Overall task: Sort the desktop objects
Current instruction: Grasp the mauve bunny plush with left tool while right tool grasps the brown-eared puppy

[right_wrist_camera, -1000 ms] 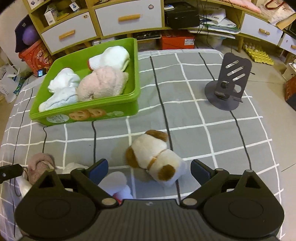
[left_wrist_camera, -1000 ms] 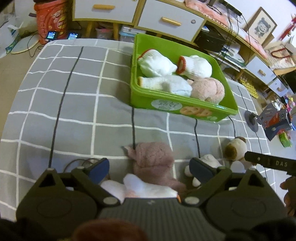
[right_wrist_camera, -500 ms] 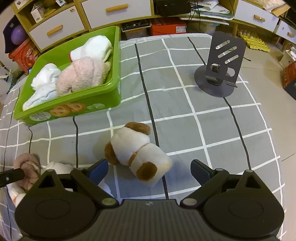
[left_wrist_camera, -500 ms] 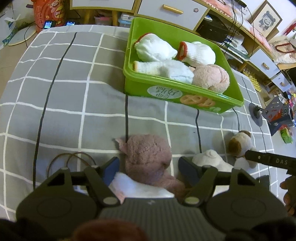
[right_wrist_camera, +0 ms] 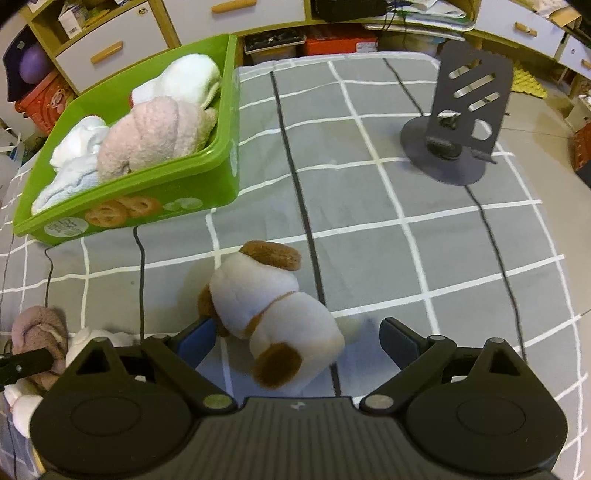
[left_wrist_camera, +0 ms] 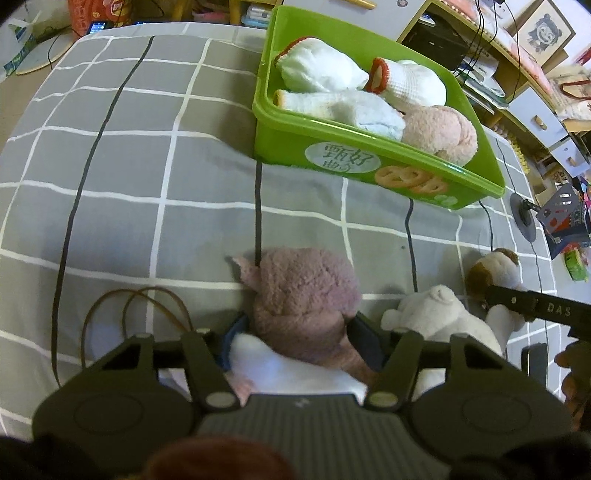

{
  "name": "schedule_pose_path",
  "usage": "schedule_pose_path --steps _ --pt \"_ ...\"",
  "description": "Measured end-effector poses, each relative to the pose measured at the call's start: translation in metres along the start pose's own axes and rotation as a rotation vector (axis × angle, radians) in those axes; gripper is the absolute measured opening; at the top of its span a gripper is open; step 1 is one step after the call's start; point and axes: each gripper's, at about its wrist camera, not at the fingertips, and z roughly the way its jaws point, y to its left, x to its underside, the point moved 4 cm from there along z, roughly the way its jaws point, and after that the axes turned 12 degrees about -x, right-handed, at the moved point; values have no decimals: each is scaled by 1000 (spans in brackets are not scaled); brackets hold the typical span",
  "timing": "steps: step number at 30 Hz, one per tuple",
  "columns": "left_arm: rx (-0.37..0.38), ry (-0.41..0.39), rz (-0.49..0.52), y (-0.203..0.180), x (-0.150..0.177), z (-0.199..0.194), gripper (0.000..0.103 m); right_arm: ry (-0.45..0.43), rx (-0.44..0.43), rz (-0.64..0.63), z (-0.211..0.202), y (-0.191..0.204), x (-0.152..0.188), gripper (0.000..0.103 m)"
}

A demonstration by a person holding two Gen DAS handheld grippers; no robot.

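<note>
My left gripper [left_wrist_camera: 301,332] is shut on a mauve fluffy sock bundle [left_wrist_camera: 306,291] with a white part under it, low over the grey checked cloth. A white plush toy [left_wrist_camera: 439,314] lies just right of it. My right gripper [right_wrist_camera: 295,336] is open, with its fingers on either side of a white and brown plush dog [right_wrist_camera: 273,314]; the dog also shows in the left wrist view [left_wrist_camera: 495,269]. A green bin [left_wrist_camera: 369,155] ahead holds white socks [left_wrist_camera: 321,70] and a pink fluffy bundle [left_wrist_camera: 439,133]. It also shows in the right wrist view [right_wrist_camera: 155,203].
A dark phone stand [right_wrist_camera: 458,129] stands on the cloth at the far right. A brown hair tie loop [left_wrist_camera: 136,314] lies left of my left gripper. Drawers and shelves [right_wrist_camera: 258,11] line the far side beyond the table.
My left gripper has moved forward and closed on the mauve sock bundle. My right gripper has moved forward so its open fingers now flank the plush dog.
</note>
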Motion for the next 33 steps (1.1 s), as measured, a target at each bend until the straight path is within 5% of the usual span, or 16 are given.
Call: schedule_pose_path --steps 6,14,33 --pt "8 -6 -1 -1 0 0 54 -17 -20 7 2 2 -2 86" --pt "25 -31 -28 3 -3 -4 47 -23 -54 -15 1 15 -5 55" --pt "82 -140 -161 27 -18 -35 46 -103 -108 46 -25 7 -12 51"
